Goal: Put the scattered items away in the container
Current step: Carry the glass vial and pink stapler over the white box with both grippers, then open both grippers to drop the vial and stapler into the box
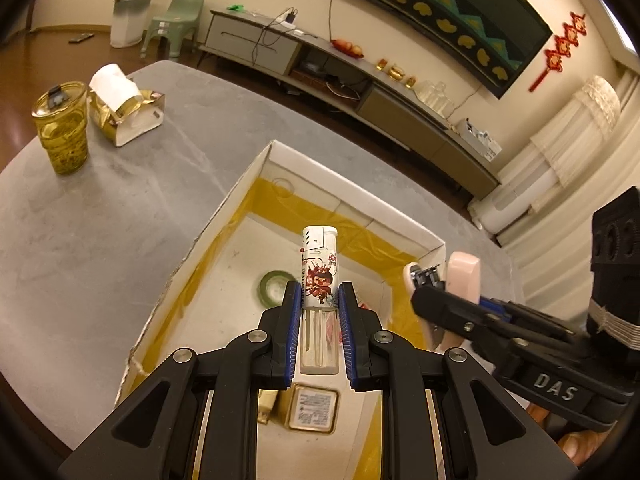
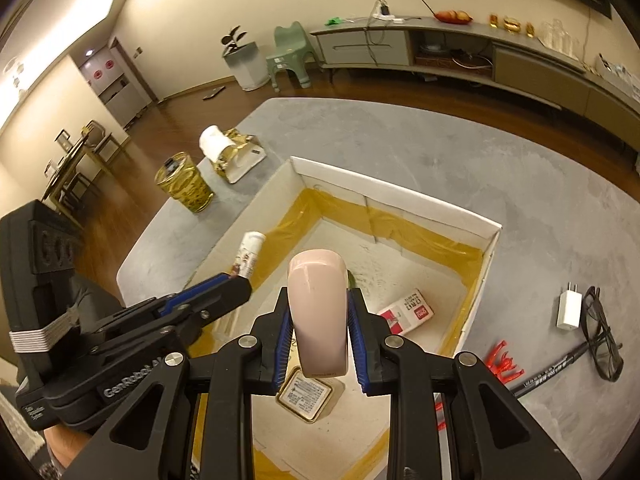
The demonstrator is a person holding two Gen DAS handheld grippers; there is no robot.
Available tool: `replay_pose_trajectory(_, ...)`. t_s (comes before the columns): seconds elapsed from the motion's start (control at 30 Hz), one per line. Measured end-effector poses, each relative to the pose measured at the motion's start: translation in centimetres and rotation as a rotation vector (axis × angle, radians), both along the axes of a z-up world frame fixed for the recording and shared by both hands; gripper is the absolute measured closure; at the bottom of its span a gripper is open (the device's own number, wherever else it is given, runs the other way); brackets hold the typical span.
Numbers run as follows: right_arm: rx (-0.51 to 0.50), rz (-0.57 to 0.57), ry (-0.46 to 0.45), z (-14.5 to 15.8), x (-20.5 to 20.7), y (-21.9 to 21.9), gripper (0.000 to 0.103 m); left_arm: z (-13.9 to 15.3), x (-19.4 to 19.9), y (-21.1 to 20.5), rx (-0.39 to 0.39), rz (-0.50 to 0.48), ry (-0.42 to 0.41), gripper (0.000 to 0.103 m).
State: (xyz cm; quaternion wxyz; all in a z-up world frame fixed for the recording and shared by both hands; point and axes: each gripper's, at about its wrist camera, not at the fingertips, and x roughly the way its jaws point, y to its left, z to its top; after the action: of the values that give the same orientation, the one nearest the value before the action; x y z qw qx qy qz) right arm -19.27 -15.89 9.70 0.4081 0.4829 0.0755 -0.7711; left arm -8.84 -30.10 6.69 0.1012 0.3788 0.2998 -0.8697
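Note:
My left gripper is shut on a white lighter with a red cartoon print, held above the white cardboard box with yellow tape inside. My right gripper is shut on a pink stapler, also over the box. The stapler shows in the left wrist view and the lighter in the right wrist view. In the box lie a green tape roll, a gold-rimmed square tin and a red-and-white packet.
On the grey table right of the box lie a white charger plug, black glasses, a black marker and a red clip. A yellow glass cup and a gold paper bag with a tissue roll stand far left.

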Motion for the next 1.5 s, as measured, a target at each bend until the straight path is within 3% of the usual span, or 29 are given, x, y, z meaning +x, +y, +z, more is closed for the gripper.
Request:
replay_pose_trajectory(0.27, 0.006, -0.04, -0.032, -0.7, -1.9, 0.2, 0.075, -1.2, -1.4, 1.8, 0.047, -0.081, -0.022, 0.084)
replay_pose_trajectory(0.4, 0.033, -0.022, -0.023, -0.9, -2.3, -1.1, 0.075, -1.4, -1.0, 2.4, 0.012, -0.091, -0.032, 0.084)
replay_pose_trajectory(0.8, 0.106, 0.023, -0.001, -1.8, -3.5, -4.8, 0.075, -1.6, 0.6, -0.8, -0.021, 0.071, -0.05, 0.084)
replay_pose_trajectory(1.17, 0.135, 0.022, 0.001, -3.3, -4.3, -5.6, 0.075, -3.3, -0.3, -2.0, 0.038, 0.08, -0.088, 0.083)
replay_pose_trajectory(1.5, 0.152, 0.002, -0.008, -4.8, -5.7, -5.8, 0.075, -2.7, -1.1, -2.3, 0.044, 0.082, -0.1, 0.083)
